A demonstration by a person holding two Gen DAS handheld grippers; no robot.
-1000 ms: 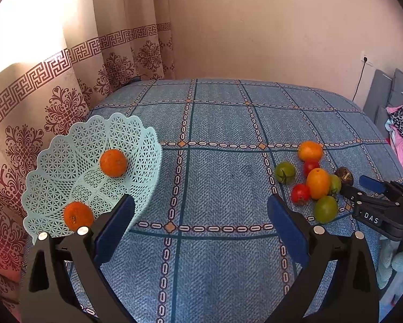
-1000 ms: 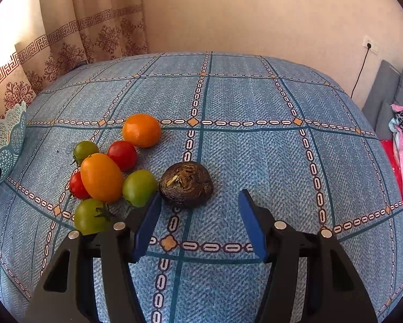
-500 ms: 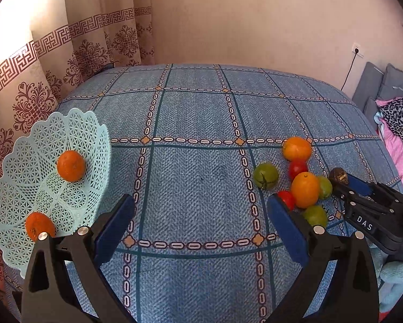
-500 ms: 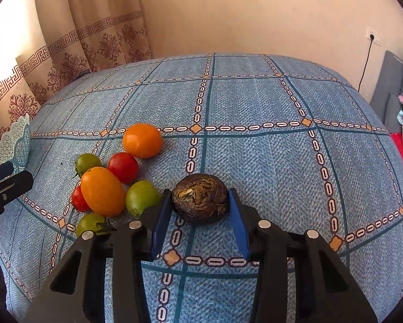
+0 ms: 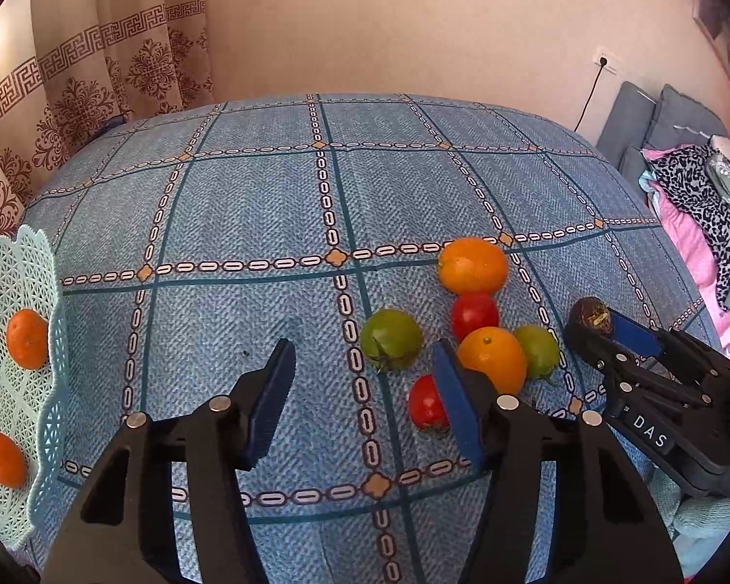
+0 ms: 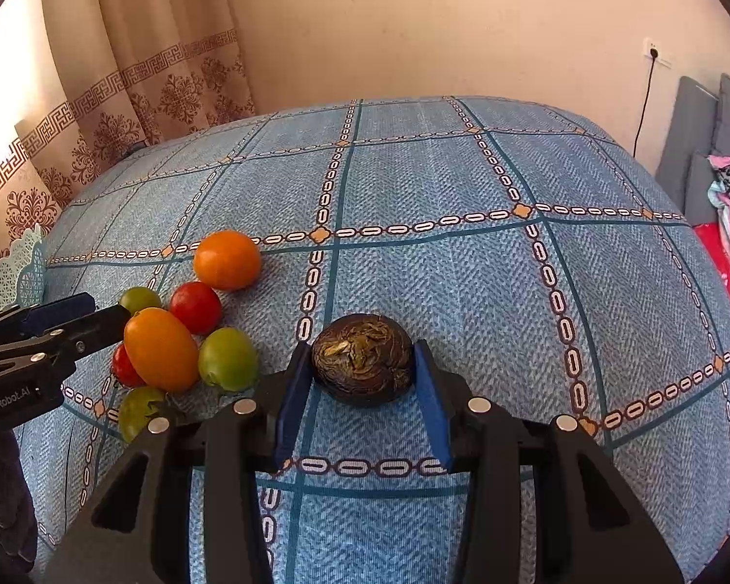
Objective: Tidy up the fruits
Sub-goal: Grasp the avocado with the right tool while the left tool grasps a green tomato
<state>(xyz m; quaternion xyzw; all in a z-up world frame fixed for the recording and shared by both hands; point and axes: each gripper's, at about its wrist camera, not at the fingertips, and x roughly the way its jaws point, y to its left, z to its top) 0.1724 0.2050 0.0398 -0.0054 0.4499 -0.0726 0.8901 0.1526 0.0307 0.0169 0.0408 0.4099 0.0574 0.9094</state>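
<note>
Two grippers | my right gripper [image 6: 362,406] clamps the dark wrinkled round fruit [image 6: 363,357] on the blue patterned cloth [image 6: 462,292] for lifting | left gripper [image 5: 362,392], jaws apart, nears red tomato [image 5: 425,403] | mint lattice basket [image 5: 48,389] waits far left.

A home, most likely a bedroom: patterned curtains [image 6: 121,112] hang by a plain wall with a socket [image 6: 655,54] and cord, grey cushions [image 5: 657,121] and heaped clothes [image 5: 696,204] sit beside a blue chequered cloth [image 6: 462,267], apparently a bed.
</note>
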